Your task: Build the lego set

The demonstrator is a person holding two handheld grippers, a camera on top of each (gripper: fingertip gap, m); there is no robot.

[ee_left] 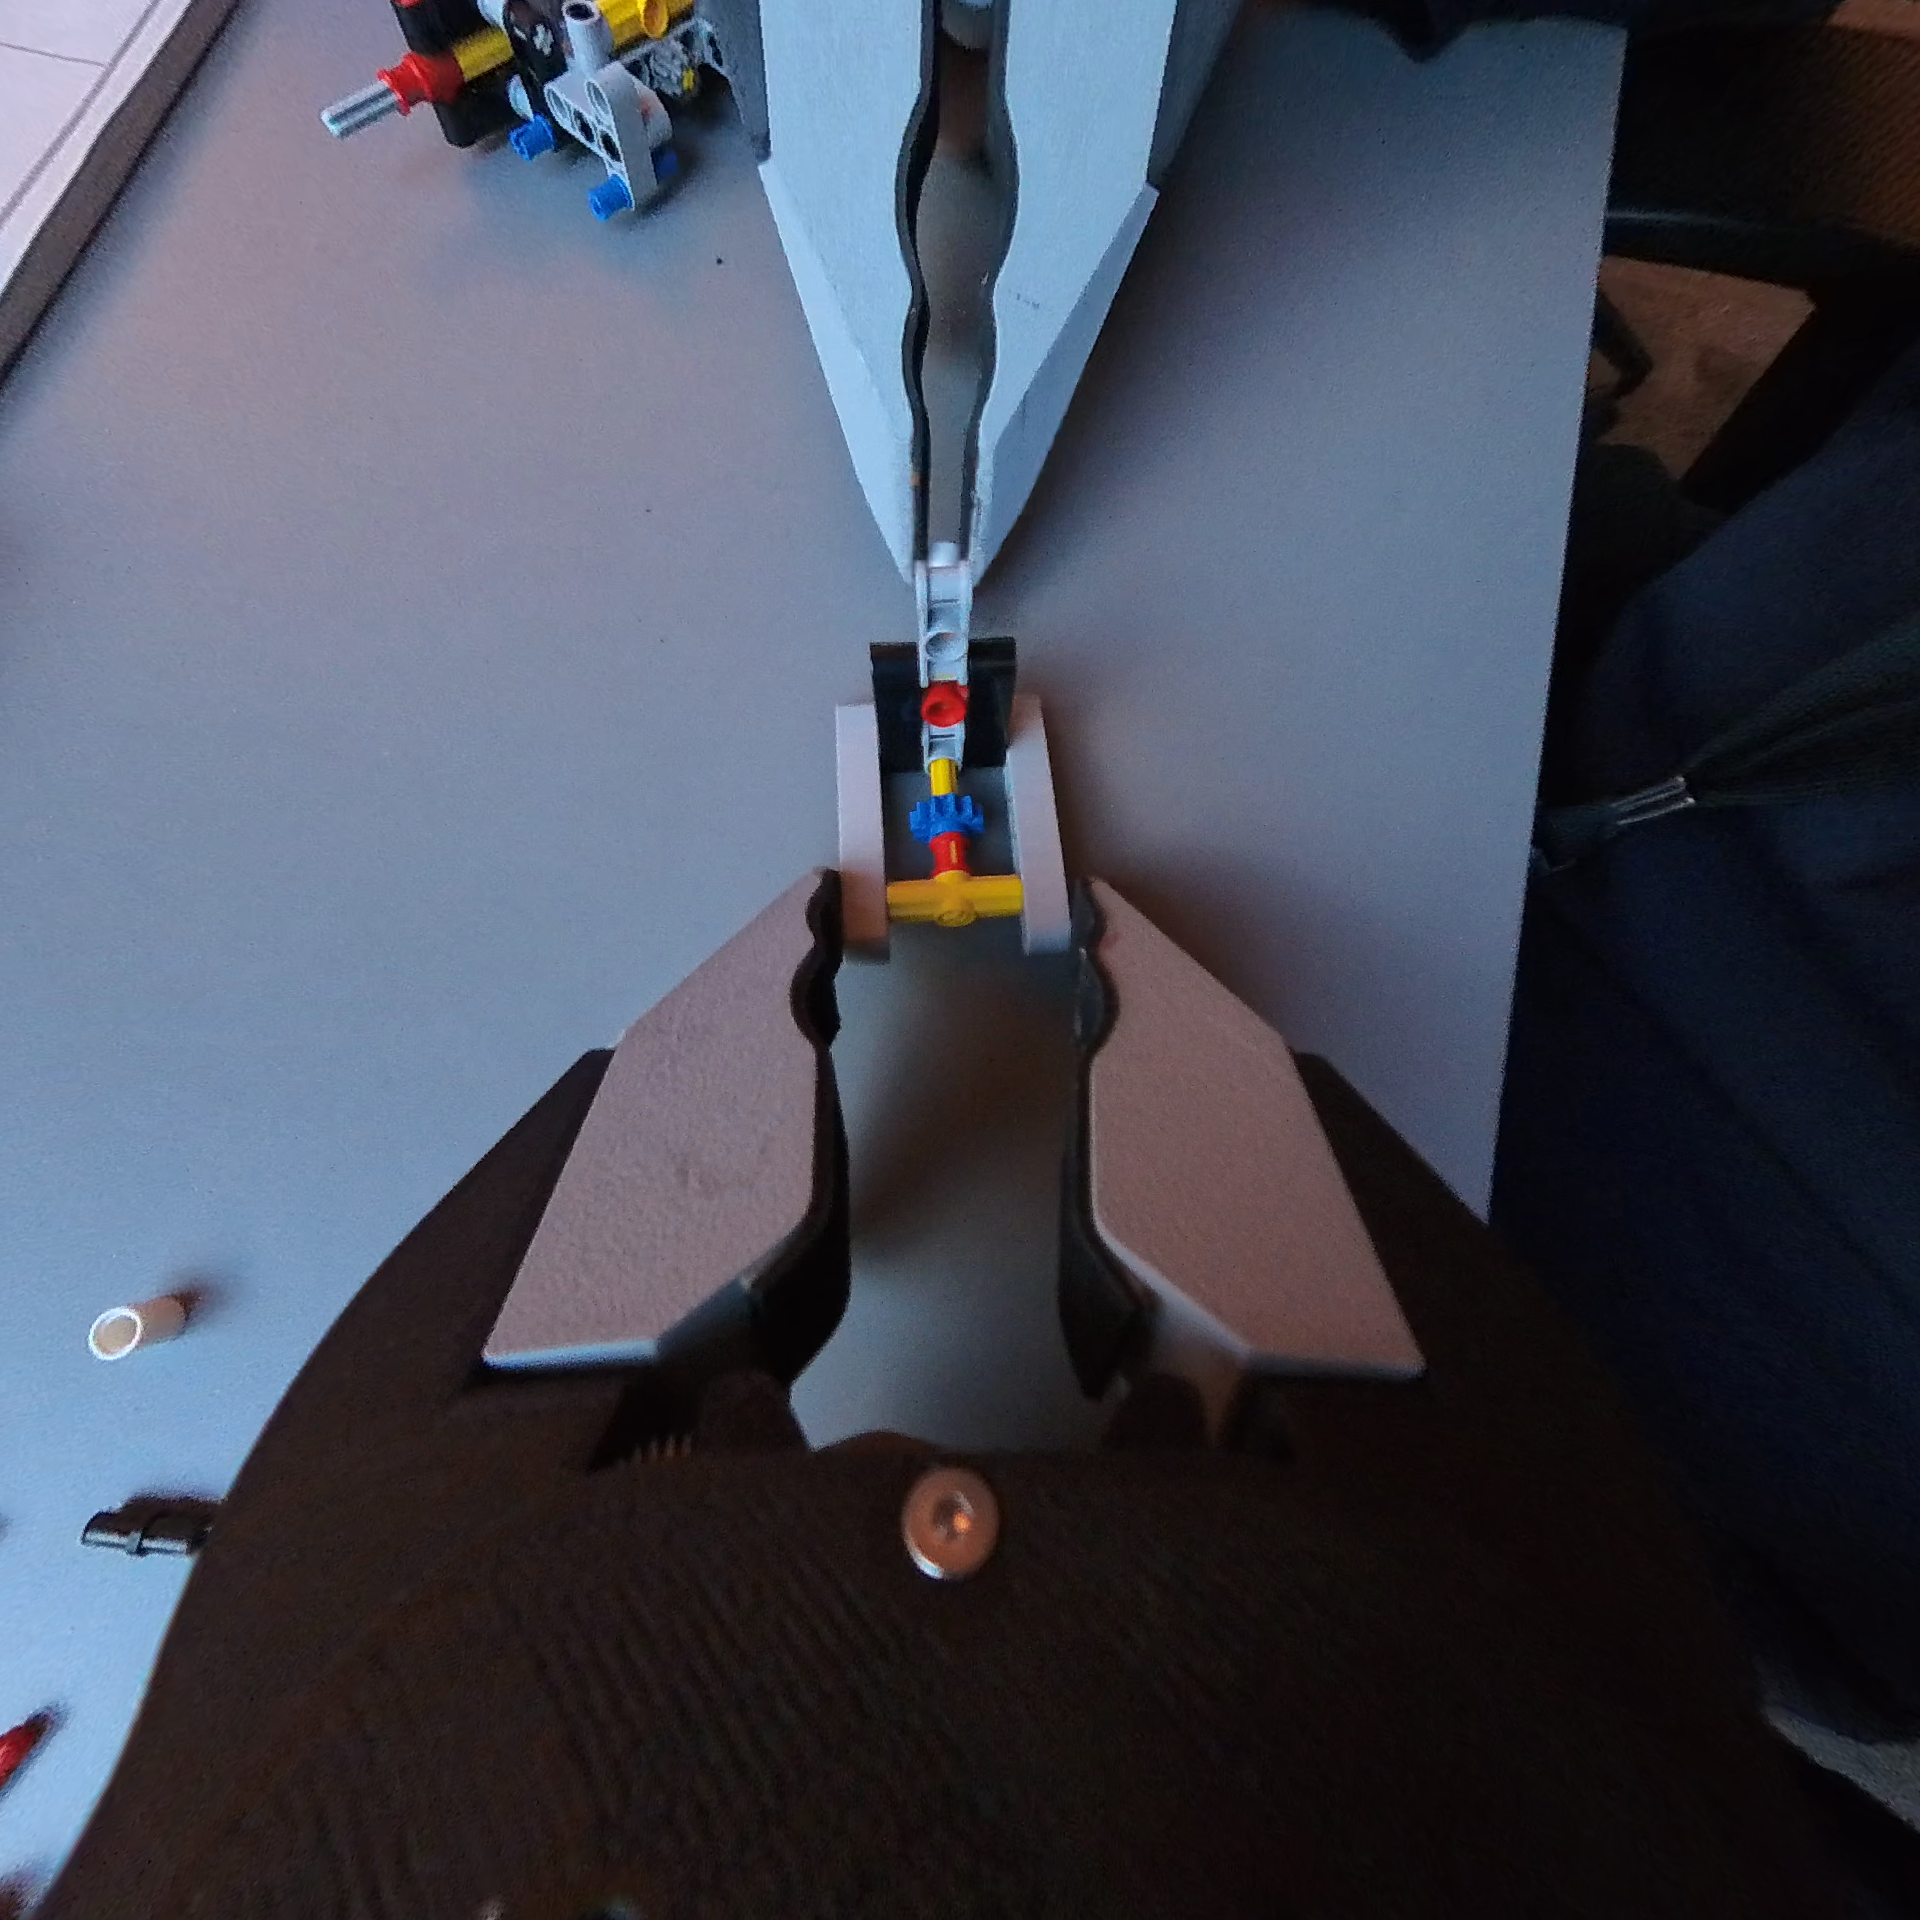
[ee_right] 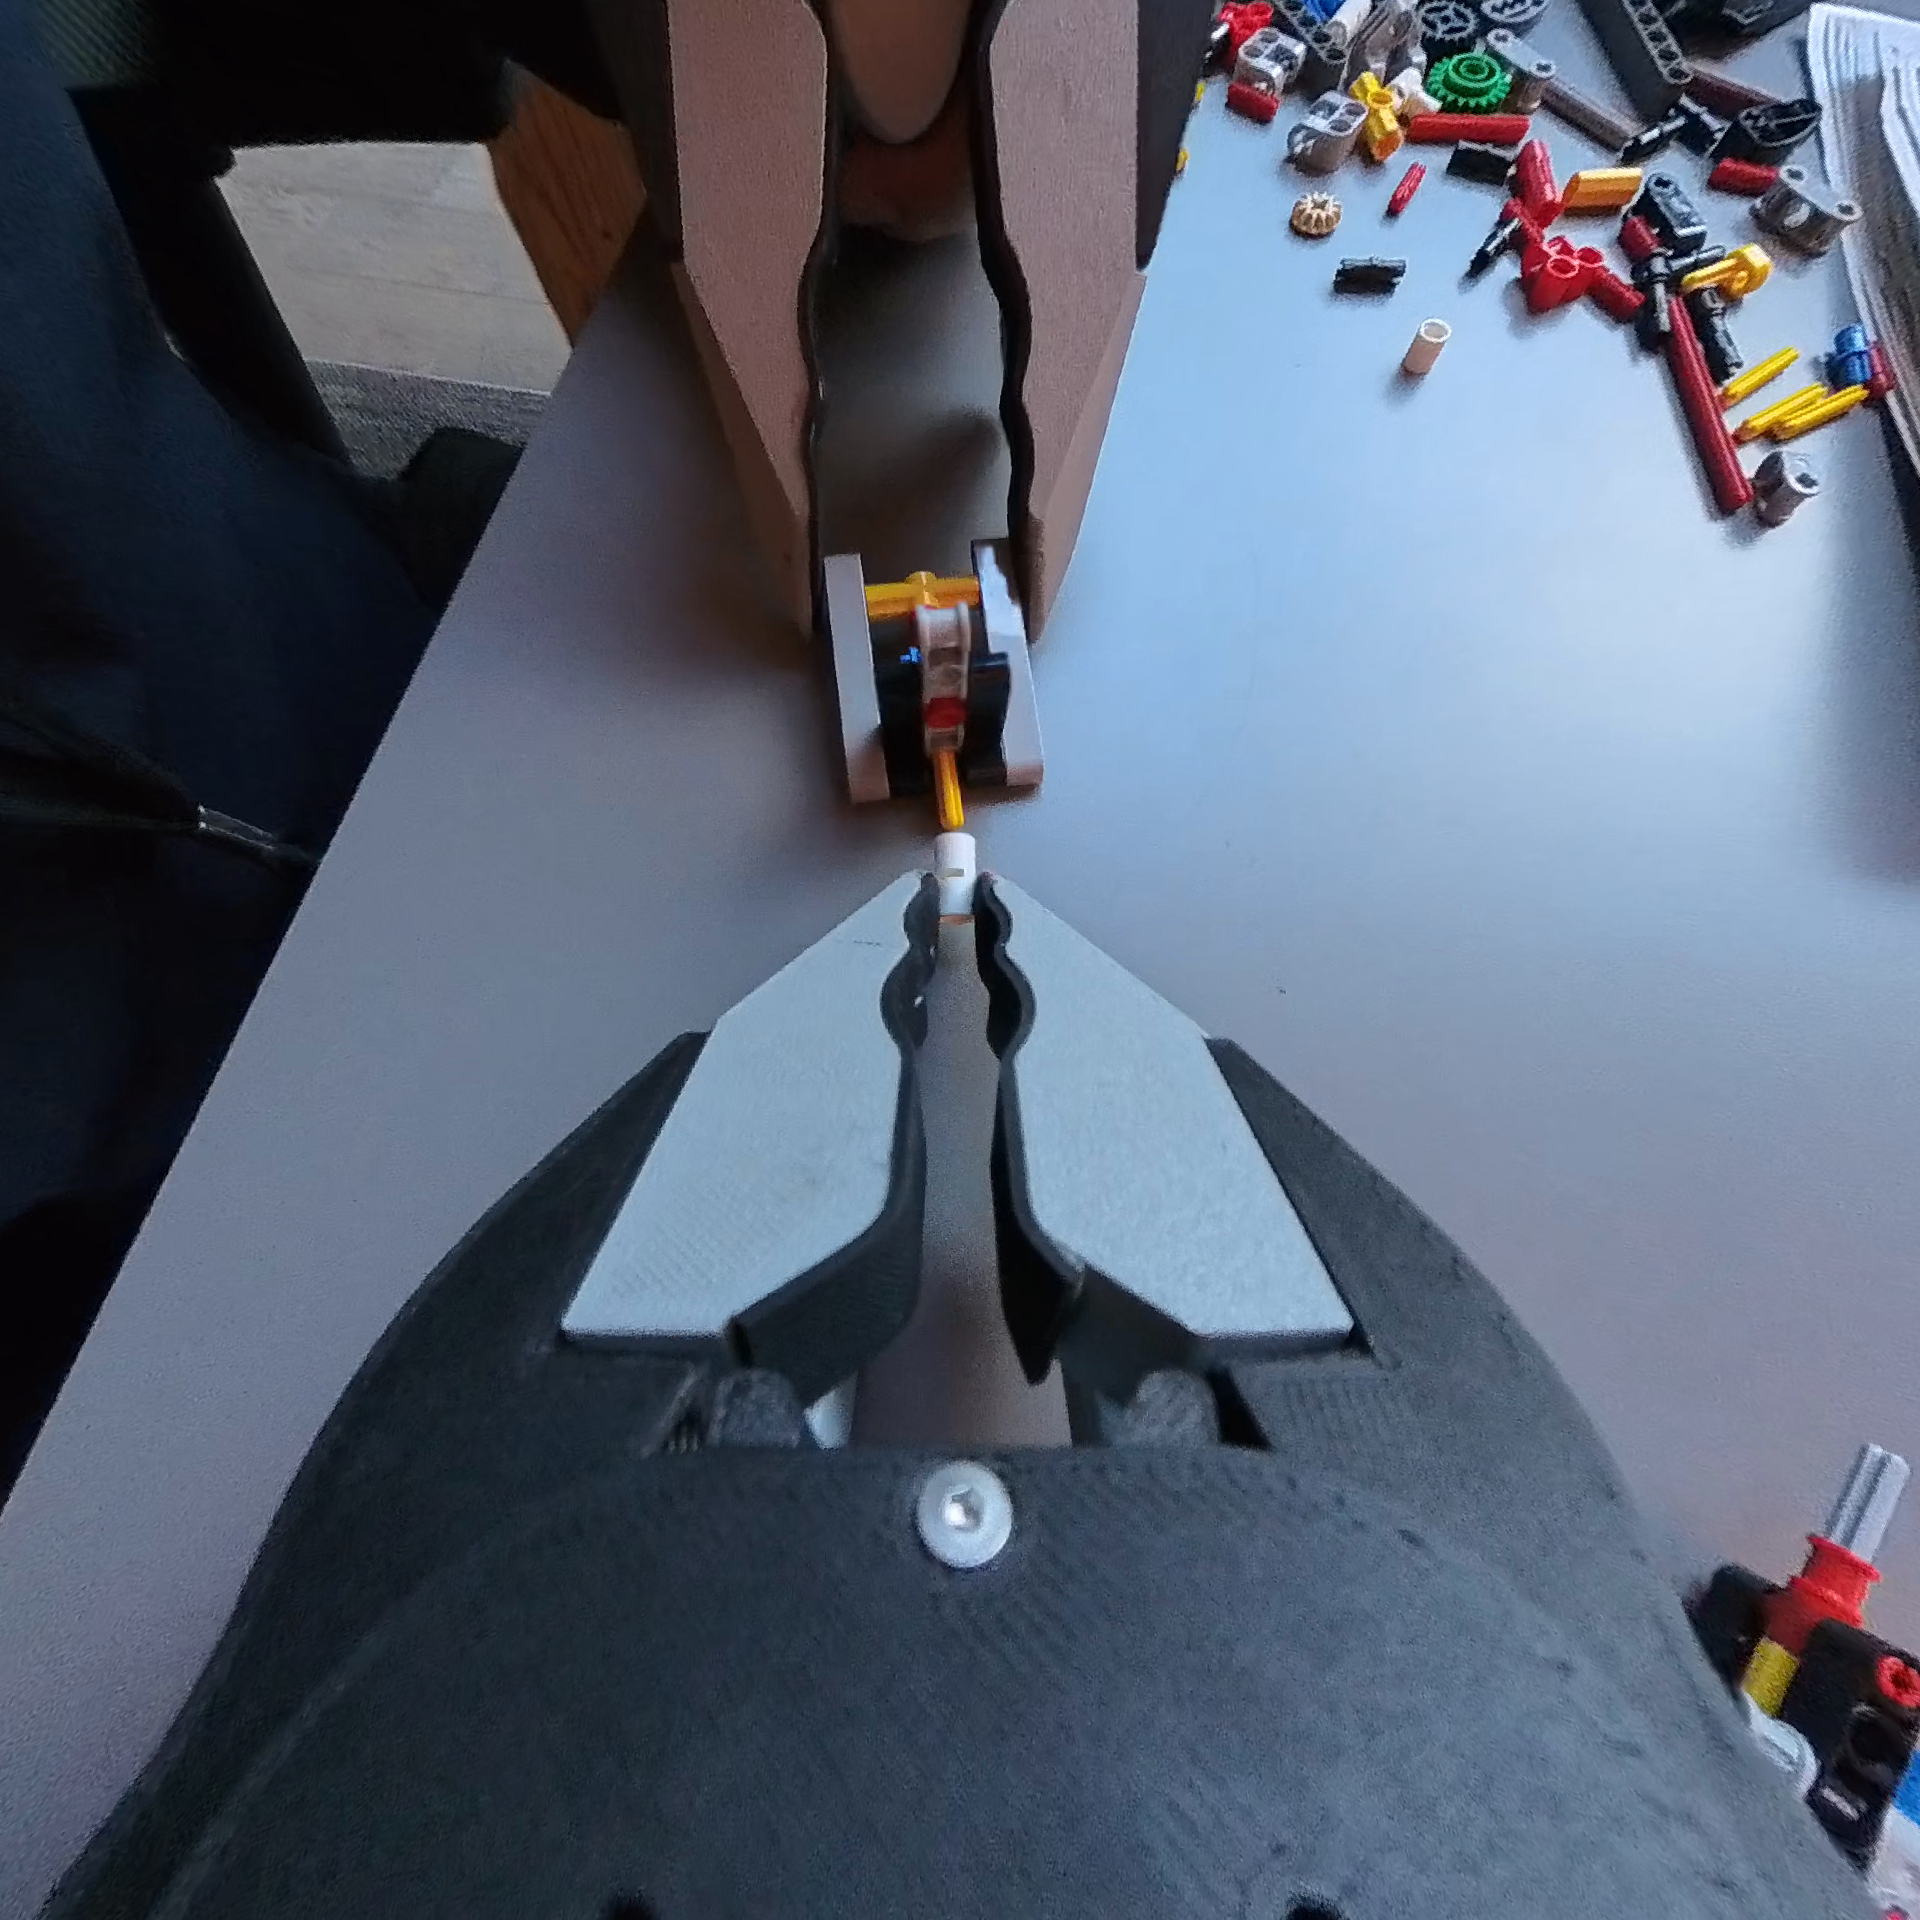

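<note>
Taking the small brick assembly near the table's front edge as the landmark, the scene in the right wrist view runs like this. To the assembly's left there is only bare grey tabletop up to the edge, with dark cloth beyond it. The assembly itself has two pale grey side beams around a black block, with a yellow axle running through it lengthwise. The left gripper is clamped across those beams at the end that carries the yellow cross-piece, one pad pressed on each outer face. The axle's free tip juts from the opposite end, toward the right gripper. That gripper's fingers are pinched on a short white sleeve, whose long axis lies in line with the axle. Its open end sits just off the axle tip, not touching. Well to the assembly's right lies a scatter of loose parts, with one more white sleeve lying apart from the rest.
</note>
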